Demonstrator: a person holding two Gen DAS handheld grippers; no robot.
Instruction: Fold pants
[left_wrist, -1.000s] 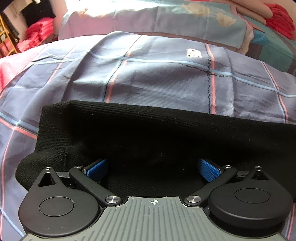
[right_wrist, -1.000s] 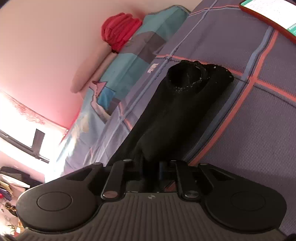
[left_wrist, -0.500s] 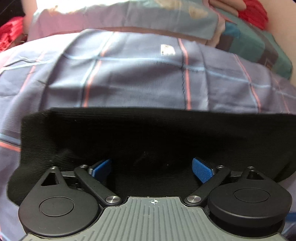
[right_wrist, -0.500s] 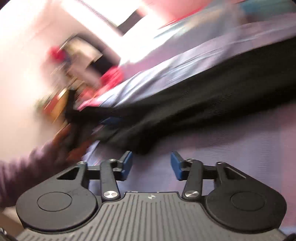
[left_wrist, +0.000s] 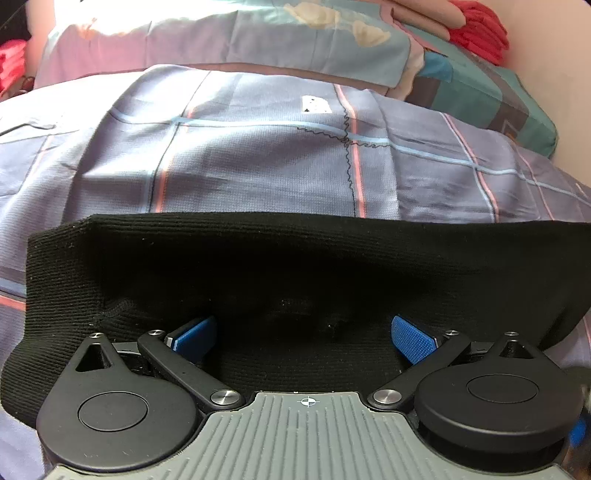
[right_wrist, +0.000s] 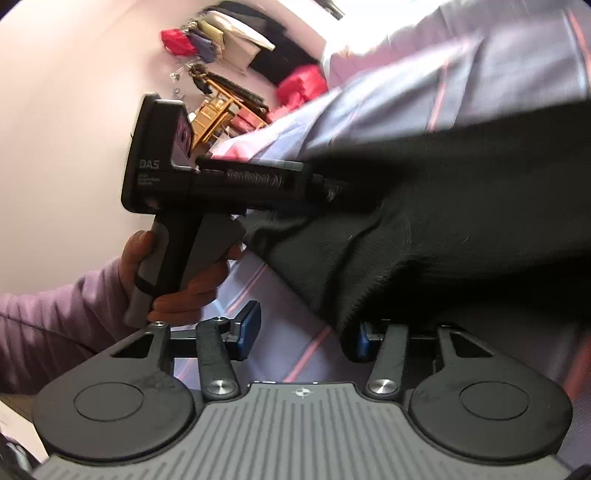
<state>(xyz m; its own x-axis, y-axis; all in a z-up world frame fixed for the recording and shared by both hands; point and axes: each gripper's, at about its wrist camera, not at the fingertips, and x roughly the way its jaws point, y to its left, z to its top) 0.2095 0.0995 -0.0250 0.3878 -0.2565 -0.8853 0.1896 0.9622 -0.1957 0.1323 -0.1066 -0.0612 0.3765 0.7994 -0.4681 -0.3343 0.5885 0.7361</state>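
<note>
both tongs stand with jaws spread and nothing between them. left gripper (left_wrist: 303, 334) rests on the black pants (left_wrist: 295, 273), its blue pads (left_wrist: 412, 339) wide apart over the knit, gripping none of it. right gripper (right_wrist: 301, 334) is also open; one pad shows clear above the checked bedsheet (right_wrist: 255, 291), the other is partly hidden behind a hem of the pants (right_wrist: 461, 251), so i cannot tell whether cloth touches it, but it is not pinched

the pants lie across the bedsheet (left_wrist: 277, 166) as a long dark band with a straight far edge, one end squared off at the left of the left wrist view. that doubled look suggests at least one fold is already laid; judging by the length still stretched out, a crosswise fold or two is probably left, then smoothing

counted: one pair of pants, two grippers, one hand (right_wrist: 184, 291) in view holding the left gripper's handle, one pillow (left_wrist: 480, 85) at the head of the bed, one red bundle (left_wrist: 480, 29) behind it
</note>
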